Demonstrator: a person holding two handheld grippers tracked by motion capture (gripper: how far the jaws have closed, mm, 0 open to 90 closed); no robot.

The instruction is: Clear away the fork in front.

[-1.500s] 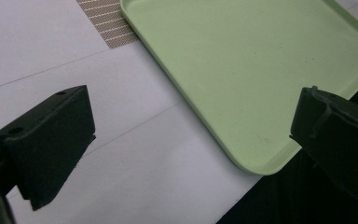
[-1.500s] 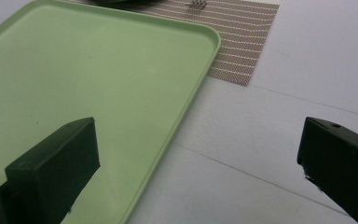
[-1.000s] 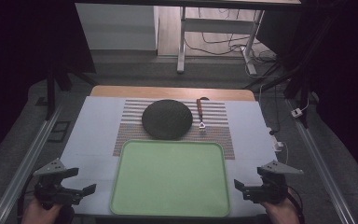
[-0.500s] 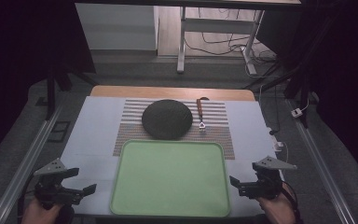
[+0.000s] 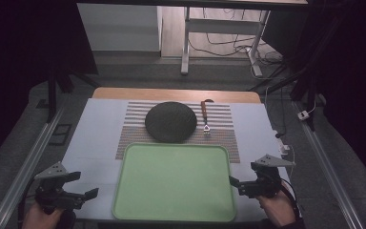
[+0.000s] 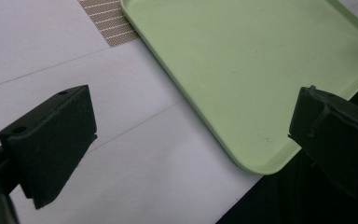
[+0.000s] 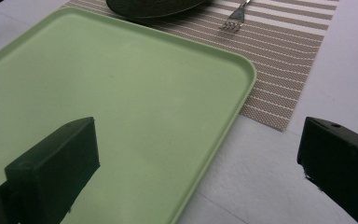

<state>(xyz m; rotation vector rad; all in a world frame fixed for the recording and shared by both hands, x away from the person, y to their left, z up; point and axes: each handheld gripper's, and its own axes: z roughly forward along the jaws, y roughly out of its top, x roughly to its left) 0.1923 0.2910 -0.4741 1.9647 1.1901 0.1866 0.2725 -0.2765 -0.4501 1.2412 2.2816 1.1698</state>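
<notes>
Grippers are listed first. Right gripper point(image 5: 235, 182) is held at the near right of the table, just beside the right edge of the green tray point(image 5: 174, 217); its jaws are spread wide apart with nothing between them, and in the right gripper view the tray's right rim point(image 7: 242, 98) is seen running between the two jaws. Left gripper point(image 5: 85, 187) is held at the near left, near the tray's left edge but apart from it; its jaws are likewise parted and empty, with the tray's near corner point(image 6: 261, 165) seen between them in the left gripper view.

Green tray is laid flat at the near middle of the white table point(image 5: 95, 138), its far edge overlapping a striped placemat point(image 5: 226, 129). Dark round plate point(image 5: 170, 121) is set on the placemat, just beyond the tray's far edge. Fork point(image 5: 206, 116) is laid on the placemat just right of the plate, tines toward the near side, apart from the tray.
</notes>
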